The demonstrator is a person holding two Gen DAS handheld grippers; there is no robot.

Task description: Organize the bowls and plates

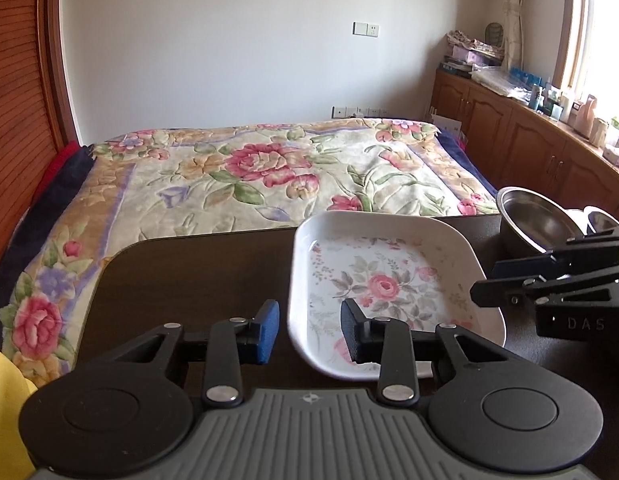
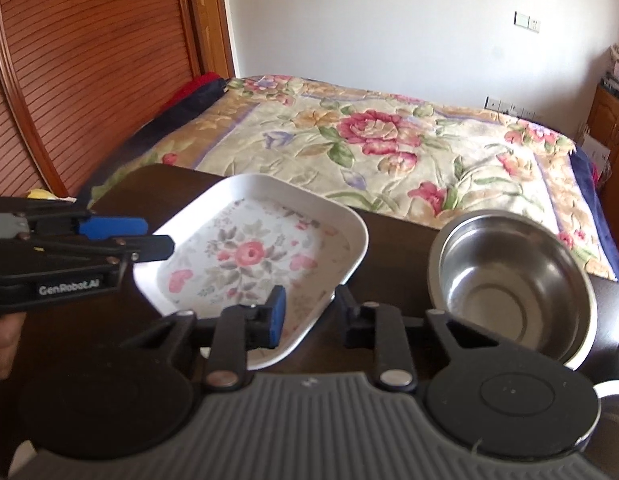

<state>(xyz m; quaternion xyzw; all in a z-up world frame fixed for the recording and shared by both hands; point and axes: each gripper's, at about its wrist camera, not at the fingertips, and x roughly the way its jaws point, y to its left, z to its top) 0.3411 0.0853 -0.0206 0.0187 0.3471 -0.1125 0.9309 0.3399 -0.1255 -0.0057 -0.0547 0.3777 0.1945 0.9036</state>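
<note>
Plate [image 1: 389, 280]: square, white, floral centre | bowl [image 2: 513, 284]: steel, beside it

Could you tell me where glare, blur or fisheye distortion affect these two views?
Left wrist view: the window is blown out white, the wall edges bow and the corners go dark, while the floral plate stays sharp. Right wrist view: softer throughout, the right gripper and the plate's near rim slightly blurred; the steel bowl shows bright reflections.

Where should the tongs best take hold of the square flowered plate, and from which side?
Grip the raised white rim of the flowered plate, probably at its near left corner, coming from the near edge. The left tongs stand open astride that rim, one pad inside, one outside; the flat bottom offers nothing to pinch.
</note>
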